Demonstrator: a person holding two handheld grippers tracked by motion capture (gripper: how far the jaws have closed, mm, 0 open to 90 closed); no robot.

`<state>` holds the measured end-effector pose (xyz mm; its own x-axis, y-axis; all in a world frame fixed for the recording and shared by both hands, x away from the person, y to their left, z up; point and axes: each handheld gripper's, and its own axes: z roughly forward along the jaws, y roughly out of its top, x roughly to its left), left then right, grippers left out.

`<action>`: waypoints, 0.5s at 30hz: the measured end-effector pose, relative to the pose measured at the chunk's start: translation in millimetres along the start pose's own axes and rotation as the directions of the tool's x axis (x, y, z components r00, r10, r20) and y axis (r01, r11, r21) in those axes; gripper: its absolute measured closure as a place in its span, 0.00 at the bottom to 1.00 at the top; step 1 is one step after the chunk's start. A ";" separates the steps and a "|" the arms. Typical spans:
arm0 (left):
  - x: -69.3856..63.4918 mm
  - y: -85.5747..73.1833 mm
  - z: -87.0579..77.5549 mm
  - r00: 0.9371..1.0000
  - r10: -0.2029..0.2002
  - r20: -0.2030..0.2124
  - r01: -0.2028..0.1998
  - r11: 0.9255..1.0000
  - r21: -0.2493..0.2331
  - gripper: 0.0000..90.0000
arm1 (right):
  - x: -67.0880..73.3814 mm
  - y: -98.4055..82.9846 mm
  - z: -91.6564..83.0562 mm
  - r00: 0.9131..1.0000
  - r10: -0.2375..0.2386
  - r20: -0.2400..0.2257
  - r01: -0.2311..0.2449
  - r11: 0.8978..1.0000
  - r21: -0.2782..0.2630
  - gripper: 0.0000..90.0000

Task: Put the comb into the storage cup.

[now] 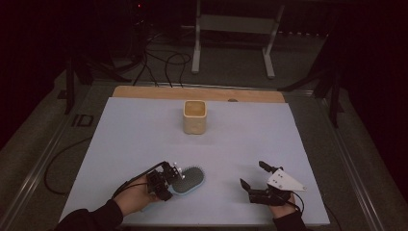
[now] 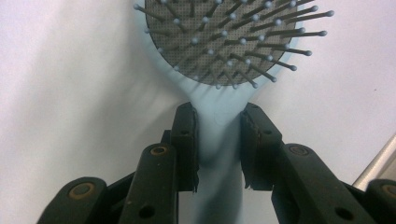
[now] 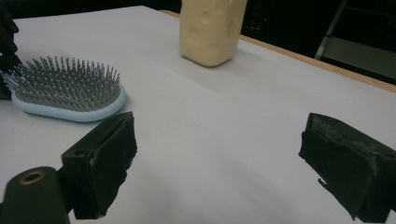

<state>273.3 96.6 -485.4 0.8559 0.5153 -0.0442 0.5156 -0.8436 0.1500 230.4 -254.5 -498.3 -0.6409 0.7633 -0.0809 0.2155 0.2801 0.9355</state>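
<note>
Left tool (image 2: 218,140) astride hairbrush (image 2: 224,42) handle

A pale blue paddle hairbrush (image 1: 190,180) lies flat on the white tabletop (image 1: 144,130), its bristles pointing up. Its oval head carries a dark grey cushion set with ball-tipped pins. The handle points toward the tabletop's near edge. It lies well apart from the beige cup (image 1: 195,117), nearer the person.
</note>
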 end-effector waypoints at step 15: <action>-3.5 -11.8 -10.1 0.998 0.009 0.065 0.001 0.989 -0.149 0.78 | -0.4 -0.3 -0.4 1.000 0.002 -0.002 -0.002 1.000 0.001 0.11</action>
<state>263.8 106.3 -477.1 0.8614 0.4964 -0.1073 0.5044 -0.8114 0.2953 230.3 -255.1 -498.4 -0.6420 0.7627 -0.0781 0.2177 0.2790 0.9353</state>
